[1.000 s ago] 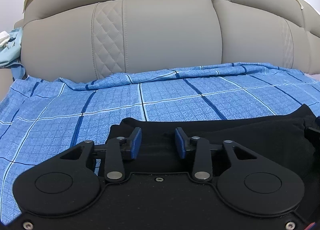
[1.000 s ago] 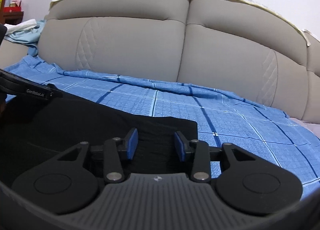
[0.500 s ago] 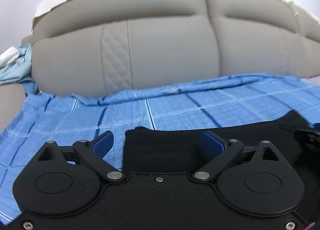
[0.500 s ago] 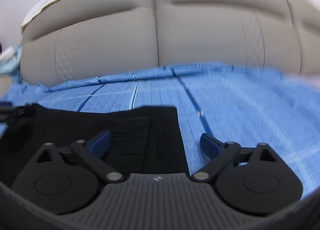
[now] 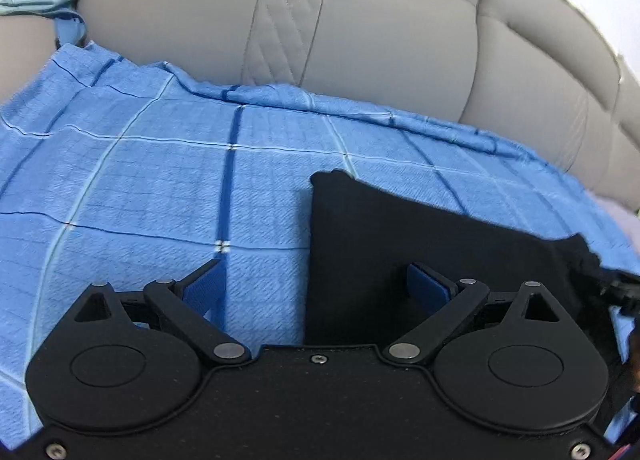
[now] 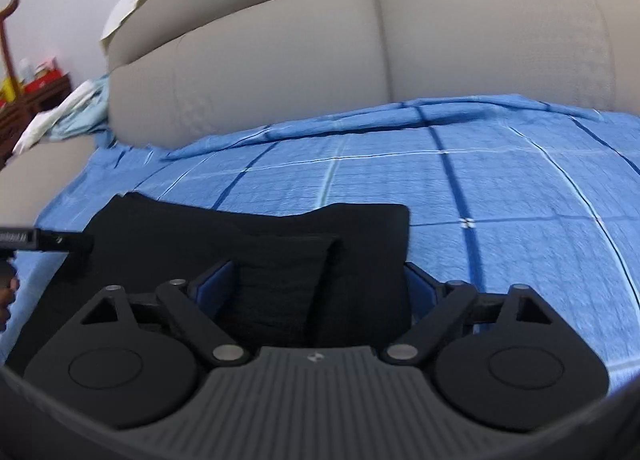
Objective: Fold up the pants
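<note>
Nearest, left gripper [image 5: 316, 288] spread wide, holding nothing, straddling the left edge of the folded black pants [image 5: 420, 236]; right gripper [image 6: 320, 280] equally wide and empty around the pants' right end [image 6: 280, 236]. Beyond, garment flat on the blue checked sheet [image 5: 160, 187], long axis running left to right between both grippers, each about as near to its own end. Farther back, grey padded headboard [image 6: 360, 59]. Half a second ago fingers already splayed; a second ago nearly closed over the cloth

The left gripper [image 5: 316, 284] hangs with jaws spread wide over the blue checked sheet [image 5: 160, 187]. Black pants [image 5: 420, 227] lie at three o'clock, the padded headboard [image 5: 360, 19] at twelve.
</note>
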Available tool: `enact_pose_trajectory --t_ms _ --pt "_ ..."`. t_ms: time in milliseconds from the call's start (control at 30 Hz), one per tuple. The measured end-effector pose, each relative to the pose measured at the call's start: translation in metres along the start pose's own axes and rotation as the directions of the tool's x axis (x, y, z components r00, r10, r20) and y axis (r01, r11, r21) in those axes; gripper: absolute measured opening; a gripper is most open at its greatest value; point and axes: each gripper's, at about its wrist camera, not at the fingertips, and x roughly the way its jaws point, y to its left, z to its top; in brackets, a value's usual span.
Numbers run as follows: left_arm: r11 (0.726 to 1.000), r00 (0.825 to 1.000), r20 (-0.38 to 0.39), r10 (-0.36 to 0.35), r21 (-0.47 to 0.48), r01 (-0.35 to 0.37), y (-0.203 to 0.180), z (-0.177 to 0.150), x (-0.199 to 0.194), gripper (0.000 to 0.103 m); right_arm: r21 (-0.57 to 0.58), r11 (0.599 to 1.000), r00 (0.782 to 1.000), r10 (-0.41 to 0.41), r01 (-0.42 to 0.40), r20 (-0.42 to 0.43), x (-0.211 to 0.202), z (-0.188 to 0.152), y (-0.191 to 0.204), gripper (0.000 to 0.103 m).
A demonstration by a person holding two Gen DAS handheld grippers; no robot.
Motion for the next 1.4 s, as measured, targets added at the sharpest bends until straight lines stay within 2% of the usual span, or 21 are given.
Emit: enact_pose_trajectory --t_ms 300,433,533,567,600,633,667,700,800,1000,1267,1400 --pt "0.994 0.993 -0.019 -0.112 -0.006 0.112 -0.006 0.013 0.023 0.096 0.03 0.998 0.998 0.062 -0.062 0.017 -0.005 -0.003 -0.005 0.068" --pt "0.988 0.988 -0.013 -0.152 -0.003 0.152 -0.008 0.016 0.031 0.098 0.086 0.991 0.994 0.105 -0.106 0.025 0.0 -0.002 -0.011 0.067" --pt "0.99 0.99 0.003 -0.138 0.012 0.138 -0.012 0.016 0.036 0.097 0.109 0.986 0.992 0.124 -0.128 0.038 0.006 -0.002 -0.013 0.067" --pt "0.992 0.992 0.007 -0.128 0.014 0.128 -0.013 0.015 0.035 0.088 0.114 0.985 0.992 0.121 -0.126 0.042 0.007 -0.002 -0.013 0.066" --pt "0.994 0.994 0.015 -0.11 0.023 0.11 -0.016 0.015 0.034 0.071 0.116 0.986 0.992 0.117 -0.121 0.046 0.007 -0.002 -0.012 0.065" --pt "0.996 0.996 0.017 -0.089 0.028 0.088 -0.017 0.015 0.033 0.065 0.116 0.987 0.993 0.108 -0.114 0.051 0.006 -0.003 -0.01 0.063" --pt "0.998 0.998 0.02 -0.063 0.026 0.063 -0.018 0.015 0.031 0.054 0.118 0.987 0.993 0.103 -0.11 0.056 0.006 -0.004 -0.009 0.06" --pt "0.999 0.998 0.028 -0.049 0.014 0.049 -0.016 0.014 0.029 0.04 0.122 0.986 0.993 0.102 -0.109 0.062 0.005 -0.004 -0.008 0.054" --pt "0.996 0.997 0.062 -0.044 -0.079 0.048 -0.005 0.013 0.022 0.021 0.145 0.983 0.992 0.101 -0.112 0.081 0.003 -0.004 -0.004 0.042" --pt "0.997 0.989 0.13 0.064 -0.045 -0.059 -0.015 0.028 0.023 0.016 0.08 0.993 0.992 0.073 -0.082 0.106 0.018 0.021 0.014 0.037" --pt "0.985 0.974 0.153 0.167 -0.061 -0.16 -0.011 0.093 0.066 0.015 0.053 0.996 0.99 0.066 -0.073 0.126 0.069 0.077 0.021 0.036" --pt "0.979 0.968 0.151 0.201 -0.061 -0.194 -0.011 0.113 0.095 0.016 0.057 0.996 0.991 0.058 -0.065 0.119 0.096 0.098 0.016 0.036"
